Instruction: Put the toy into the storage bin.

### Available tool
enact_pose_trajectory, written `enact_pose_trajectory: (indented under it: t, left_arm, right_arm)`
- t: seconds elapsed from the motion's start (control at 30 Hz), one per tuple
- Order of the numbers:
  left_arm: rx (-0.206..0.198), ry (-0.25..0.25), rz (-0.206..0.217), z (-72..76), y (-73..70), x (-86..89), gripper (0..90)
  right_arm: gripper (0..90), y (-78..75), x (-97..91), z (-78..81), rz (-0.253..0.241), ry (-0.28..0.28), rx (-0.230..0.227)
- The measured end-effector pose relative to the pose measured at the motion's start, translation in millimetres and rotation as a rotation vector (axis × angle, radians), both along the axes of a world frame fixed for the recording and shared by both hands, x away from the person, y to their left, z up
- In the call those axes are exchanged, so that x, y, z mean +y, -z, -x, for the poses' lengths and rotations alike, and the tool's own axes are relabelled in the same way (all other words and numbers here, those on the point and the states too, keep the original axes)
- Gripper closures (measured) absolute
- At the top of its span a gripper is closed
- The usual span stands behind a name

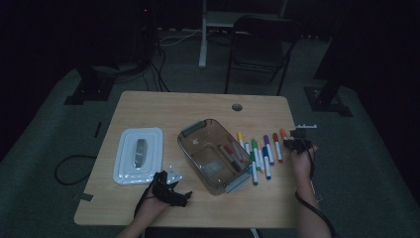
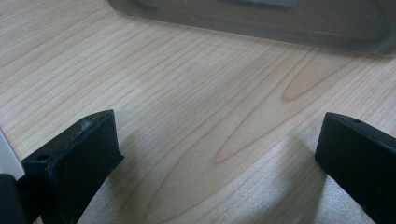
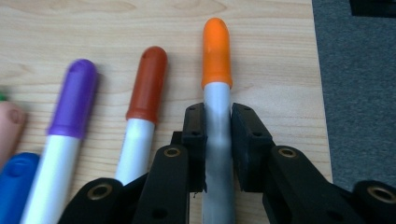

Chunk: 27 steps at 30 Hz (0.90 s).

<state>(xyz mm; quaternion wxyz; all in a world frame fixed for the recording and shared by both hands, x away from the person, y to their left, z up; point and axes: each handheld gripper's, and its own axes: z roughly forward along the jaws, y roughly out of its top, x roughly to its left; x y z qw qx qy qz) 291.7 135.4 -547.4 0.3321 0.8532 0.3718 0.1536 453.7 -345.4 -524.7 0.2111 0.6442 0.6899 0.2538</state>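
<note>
A row of capped markers (image 1: 260, 153) lies on the wooden table right of a clear grey bin (image 1: 198, 130), which holds a few markers (image 1: 232, 156). My right gripper (image 3: 218, 116) is shut on the white barrel of the orange-capped marker (image 3: 216, 51), the rightmost of the row, which still lies on the wood. Beside it lie a red-brown marker (image 3: 147, 84), a purple one (image 3: 74, 98) and a blue one (image 3: 16, 177). From above, the right gripper (image 1: 296, 144) sits at the row's right end. My left gripper (image 2: 219, 140) stands open over bare wood near the bin wall (image 2: 261, 23).
The bin's pale lid (image 1: 126, 163) lies flat at the table's left, just beyond the left gripper (image 1: 181, 196). The table's right edge (image 3: 322, 93) runs close beside the orange marker, with grey carpet past it. A cable hole (image 1: 236, 107) sits near the far edge; a chair (image 1: 260, 44) stands behind.
</note>
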Motion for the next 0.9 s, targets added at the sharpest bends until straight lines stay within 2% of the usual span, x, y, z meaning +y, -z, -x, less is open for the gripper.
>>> enact_pose_trajectory:
  t: [0.07,0.23,0.4,0.57,0.67,0.9]
  left_arm:
    - [0.000,0.000,0.000,0.0,0.0,0.0,0.4]
    - [0.001,0.001,0.000,-0.2,0.0,0.0,0.4]
    - [0.001,0.001,0.001,-0.2,0.0,-0.1,0.4]
    - [0.000,-0.002,0.001,-0.1,0.1,-0.4,0.4]
    - [0.000,-0.002,0.001,-0.1,0.0,-0.4,0.4]
    - [0.000,-0.002,0.000,-0.1,0.0,-0.3,0.4]
  right_arm:
    - [76.4,-4.7,0.7,1.3,-0.012,0.009,0.003]
    - [76.4,-16.9,4.3,7.2,-0.006,-0.003,-0.022]
    - [76.4,-28.1,10.1,15.0,-0.028,-0.011,-0.048]
    - [76.4,-46.4,18.8,21.8,-0.042,-0.040,-0.081]
    - [76.4,-59.6,28.6,27.1,-0.030,-0.068,-0.110]
    - [76.4,-96.9,61.6,43.2,-0.047,-0.165,-0.183]
